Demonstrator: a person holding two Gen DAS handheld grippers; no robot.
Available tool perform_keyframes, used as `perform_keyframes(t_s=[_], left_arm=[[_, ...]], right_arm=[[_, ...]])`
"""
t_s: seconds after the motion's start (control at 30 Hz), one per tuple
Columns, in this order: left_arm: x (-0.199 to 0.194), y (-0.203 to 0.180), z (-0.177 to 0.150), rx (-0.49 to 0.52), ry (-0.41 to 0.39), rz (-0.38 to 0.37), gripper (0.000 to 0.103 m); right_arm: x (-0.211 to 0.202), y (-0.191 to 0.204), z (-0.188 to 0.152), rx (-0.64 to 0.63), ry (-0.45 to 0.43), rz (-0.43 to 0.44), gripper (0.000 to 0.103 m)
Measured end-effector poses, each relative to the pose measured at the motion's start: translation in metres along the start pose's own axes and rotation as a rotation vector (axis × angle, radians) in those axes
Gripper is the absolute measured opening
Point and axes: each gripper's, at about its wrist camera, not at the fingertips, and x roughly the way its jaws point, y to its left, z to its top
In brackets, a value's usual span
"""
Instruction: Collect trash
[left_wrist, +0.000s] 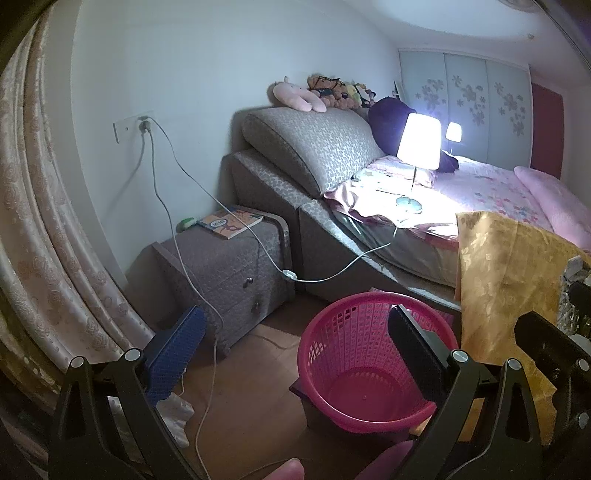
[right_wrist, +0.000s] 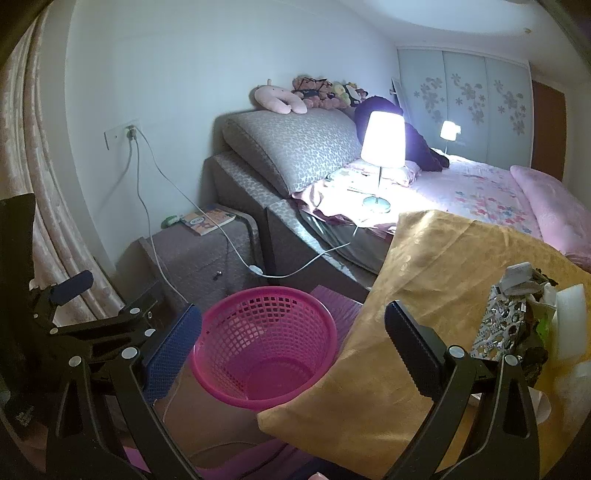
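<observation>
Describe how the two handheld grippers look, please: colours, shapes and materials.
Both the left gripper and the right gripper have black plastic frames with triangular cut-outs and silver round rivets. Each carries one blue finger pad with a gridded texture and one black pad. No cables or sleeves are visible.

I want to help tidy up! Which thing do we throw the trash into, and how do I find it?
Find the big bed with the glowing lamp on it. On the floor beside the bed, next to the table's yellow cloth, stands the pink basket. It is round, bright pink and full of little holes, unlike the grey nightstand behind it.
</observation>
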Motion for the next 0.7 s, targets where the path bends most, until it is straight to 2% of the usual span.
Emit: perform_keyframes(t_s=[0.7], left_arm=[[-0.0005, -0.0007, -0.0008, 0.002, 0.002, 0.001, 0.095]], right_arm=[[-0.0001, -0.0079, -0.0036, 0.025, 0.003, 0.008, 0.096]])
